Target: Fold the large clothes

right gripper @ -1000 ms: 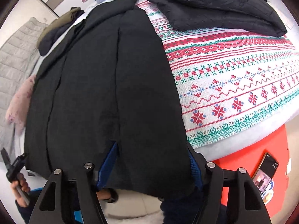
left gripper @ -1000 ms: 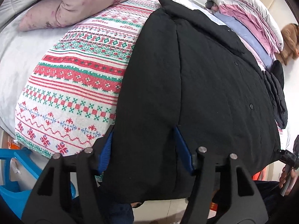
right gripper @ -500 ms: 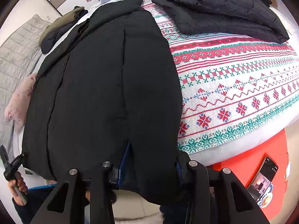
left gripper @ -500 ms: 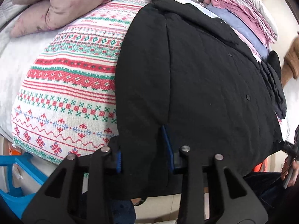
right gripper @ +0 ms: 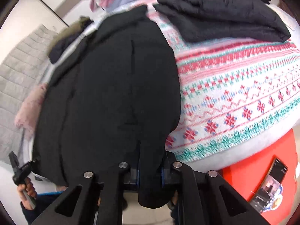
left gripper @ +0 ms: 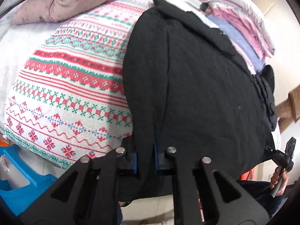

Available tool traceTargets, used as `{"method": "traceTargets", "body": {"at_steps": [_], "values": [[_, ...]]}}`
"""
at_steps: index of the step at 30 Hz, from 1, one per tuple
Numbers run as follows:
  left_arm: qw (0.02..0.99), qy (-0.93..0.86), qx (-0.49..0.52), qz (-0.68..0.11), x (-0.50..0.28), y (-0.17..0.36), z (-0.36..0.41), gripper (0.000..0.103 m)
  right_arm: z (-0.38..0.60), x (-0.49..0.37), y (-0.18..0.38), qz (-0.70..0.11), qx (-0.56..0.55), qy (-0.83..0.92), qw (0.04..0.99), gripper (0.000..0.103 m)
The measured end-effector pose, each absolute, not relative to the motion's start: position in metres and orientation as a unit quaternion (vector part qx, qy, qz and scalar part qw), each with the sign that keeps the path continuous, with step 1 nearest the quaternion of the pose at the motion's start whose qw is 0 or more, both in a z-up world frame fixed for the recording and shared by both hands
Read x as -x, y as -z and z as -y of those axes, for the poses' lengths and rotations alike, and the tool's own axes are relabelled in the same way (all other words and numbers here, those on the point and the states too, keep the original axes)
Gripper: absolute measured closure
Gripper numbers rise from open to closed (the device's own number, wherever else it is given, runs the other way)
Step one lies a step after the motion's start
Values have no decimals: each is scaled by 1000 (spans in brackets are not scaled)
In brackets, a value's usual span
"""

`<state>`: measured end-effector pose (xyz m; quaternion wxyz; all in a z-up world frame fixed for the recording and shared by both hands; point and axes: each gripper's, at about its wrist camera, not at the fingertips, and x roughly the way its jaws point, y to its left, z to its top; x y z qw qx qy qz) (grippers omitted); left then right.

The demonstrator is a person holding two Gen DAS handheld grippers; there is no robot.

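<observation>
A large black coat (left gripper: 196, 84) lies spread lengthwise on a red, green and white patterned blanket (left gripper: 65, 93), its hem hanging over the near edge of the bed. My left gripper (left gripper: 145, 159) is closing, its blue pads pinching a fold of the hem at the coat's left side. In the right wrist view the same coat (right gripper: 112, 93) fills the middle, and my right gripper (right gripper: 150, 174) is closing on the hem at its right side, with cloth bunched between the pads. Each hand-held gripper also shows at the other view's edge, the right gripper (left gripper: 283, 155) and the left gripper (right gripper: 18, 168).
A pink quilt (left gripper: 65, 0) lies at the far left of the bed, and a stack of pink and blue bedding (left gripper: 243, 28) at the far right. A folded dark jacket (right gripper: 225, 15) rests beyond the coat. A blue stool (left gripper: 18, 178) and a red stool with a phone (right gripper: 271, 178) stand beside the bed.
Both grippers' jaws have come together from wide apart onto folds of the coat's hem. The hands have barely shifted, tilting slightly.
</observation>
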<state>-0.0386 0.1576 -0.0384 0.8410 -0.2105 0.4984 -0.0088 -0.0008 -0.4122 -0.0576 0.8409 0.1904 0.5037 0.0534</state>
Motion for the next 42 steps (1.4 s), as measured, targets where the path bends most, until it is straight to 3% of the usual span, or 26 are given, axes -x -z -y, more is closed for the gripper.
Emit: {"method": "traceTargets", "body": {"at_steps": [1, 3, 4, 7, 9, 10, 11, 15, 16, 18, 19, 22, 34, 42], "values": [[842, 14, 215, -495, 39, 36, -156, 89, 415, 4, 53, -493, -198, -61, 845, 89], [836, 21, 224, -501, 37, 39, -157, 76, 417, 5, 51, -488, -212, -66, 844, 89], [830, 26, 233, -506, 34, 43, -157, 65, 417, 4, 54, -495, -219, -65, 838, 85], [827, 21, 227, -514, 32, 48, -153, 64, 416, -3, 69, -534, -216, -41, 816, 79], [835, 19, 207, -509, 33, 46, -148, 71, 414, -4, 72, -541, -211, -38, 813, 76], [840, 17, 196, -506, 33, 45, -145, 80, 412, -3, 74, -545, -204, -35, 812, 74], [842, 16, 191, -504, 34, 44, -144, 81, 411, -4, 75, -549, -198, -34, 811, 73], [833, 17, 226, -504, 34, 47, -153, 76, 401, -3, 74, -551, -164, -31, 818, 72], [828, 15, 244, -505, 34, 49, -156, 70, 399, -2, 74, -549, -162, -30, 820, 78], [827, 16, 240, -507, 33, 51, -155, 70, 400, 1, 70, -540, -162, -36, 825, 86], [835, 13, 220, -505, 34, 49, -150, 83, 400, 2, 68, -535, -166, -39, 828, 87], [845, 9, 216, -490, 36, 38, -145, 91, 399, 10, 53, -502, -183, -57, 843, 91], [846, 22, 308, -435, 90, -16, -163, 94, 426, 74, -1, -398, -271, -143, 865, 94], [866, 57, 321, -380, 173, -91, -148, 94, 430, 126, -58, -361, -268, -176, 876, 94]]}}
